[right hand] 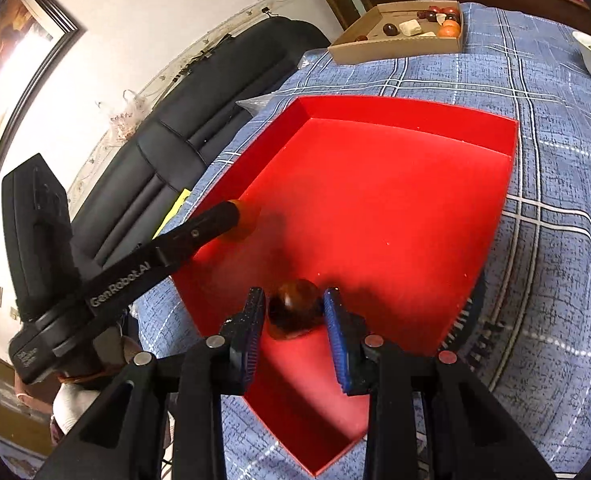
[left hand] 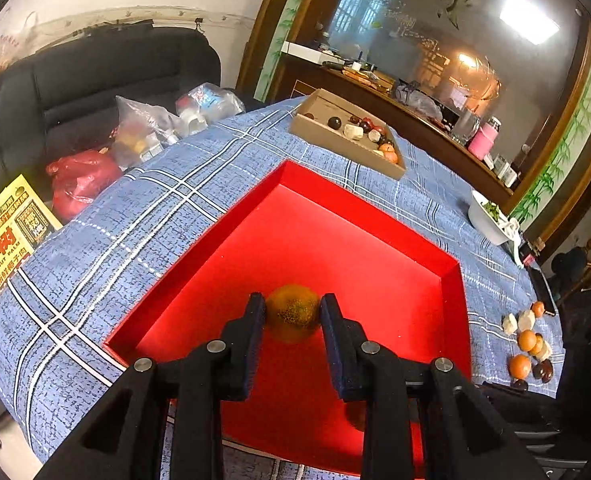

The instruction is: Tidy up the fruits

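You have each gripper clamped on a fruit over the red tray (left hand: 453,280) (nothing lies in it yet): left gripper (left hand: 292,312) on the orange fruit (left hand: 293,312), right gripper (right hand: 294,310) on the dark brown fruit (right hand: 293,308), ready for dropping.

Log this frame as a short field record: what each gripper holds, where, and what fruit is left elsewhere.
left gripper: shut on orange fruit, over the red box
right gripper: shut on dark brown fruit, over the same box
red box contents: no loose fruit visible inside
cardboard tray: mixed fruit, far side of table
loose fruit pile: on the blue plaid cloth, beside the box
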`<state>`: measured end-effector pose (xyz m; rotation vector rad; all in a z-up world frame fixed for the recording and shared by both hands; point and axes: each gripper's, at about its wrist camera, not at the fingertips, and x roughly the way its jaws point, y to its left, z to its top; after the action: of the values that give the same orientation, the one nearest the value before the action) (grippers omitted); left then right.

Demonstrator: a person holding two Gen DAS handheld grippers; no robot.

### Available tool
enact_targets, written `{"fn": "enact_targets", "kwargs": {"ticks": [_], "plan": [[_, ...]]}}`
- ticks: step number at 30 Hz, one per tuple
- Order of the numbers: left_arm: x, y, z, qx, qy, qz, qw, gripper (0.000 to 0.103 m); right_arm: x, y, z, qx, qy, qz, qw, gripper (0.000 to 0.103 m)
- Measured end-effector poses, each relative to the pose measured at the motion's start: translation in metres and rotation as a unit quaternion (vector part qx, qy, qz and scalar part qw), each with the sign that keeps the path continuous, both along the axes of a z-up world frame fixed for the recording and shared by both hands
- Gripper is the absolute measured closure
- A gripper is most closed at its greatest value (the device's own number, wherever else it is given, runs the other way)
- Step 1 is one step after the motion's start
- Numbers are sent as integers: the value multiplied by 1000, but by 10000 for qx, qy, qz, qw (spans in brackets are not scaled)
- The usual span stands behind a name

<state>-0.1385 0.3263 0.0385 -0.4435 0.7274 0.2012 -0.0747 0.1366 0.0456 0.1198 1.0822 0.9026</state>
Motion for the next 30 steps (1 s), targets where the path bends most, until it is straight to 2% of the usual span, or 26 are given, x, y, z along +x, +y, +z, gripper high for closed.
{"fn": "enact_targets", "kwargs": {"ticks": [5,9,11,12,15,17,19,20,22,25,30], "plan": [[-9,-12,19,65,-214,-65,9997,74,-5,-22,16,92,-312,-201,9993,66],[-25,-36,51,151,-605,-287,9976,73,-9,-66,37,349,-464,-666,9961,65],[-33,-51,68,220,-839,-427,9953,69,-14,-94,48,437,-621,-1009,9920,58],[-38,-60,77,269,-969,-506,9936,67,-18,-110,55,438,-774,-1234,9884,54],[-47,-88,97,321,-1173,-771,9896,67,-37,-156,77,231,-1418,-1937,9705,54],[-50,-102,106,302,-1266,-894,9875,67,-47,-183,88,351,-1605,-2201,9615,54],[-56,-118,114,345,-1381,-1018,9846,67,-54,-222,95,905,-1416,-2525,9529,53],[-58,-126,118,386,-1428,-1078,9831,67,-56,-243,96,1341,-1166,-2655,9476,51],[-61,-138,126,493,-1492,-1175,9806,67,-59,-273,100,1776,-833,-2755,9411,51],[-69,-158,144,705,-1675,-1326,9744,67,-69,-305,117,1734,-1073,-2947,9336,51],[-85,-180,169,1024,-2042,-1454,9626,66,-96,-350,142,1702,-1254,-2977,9309,50]]}}
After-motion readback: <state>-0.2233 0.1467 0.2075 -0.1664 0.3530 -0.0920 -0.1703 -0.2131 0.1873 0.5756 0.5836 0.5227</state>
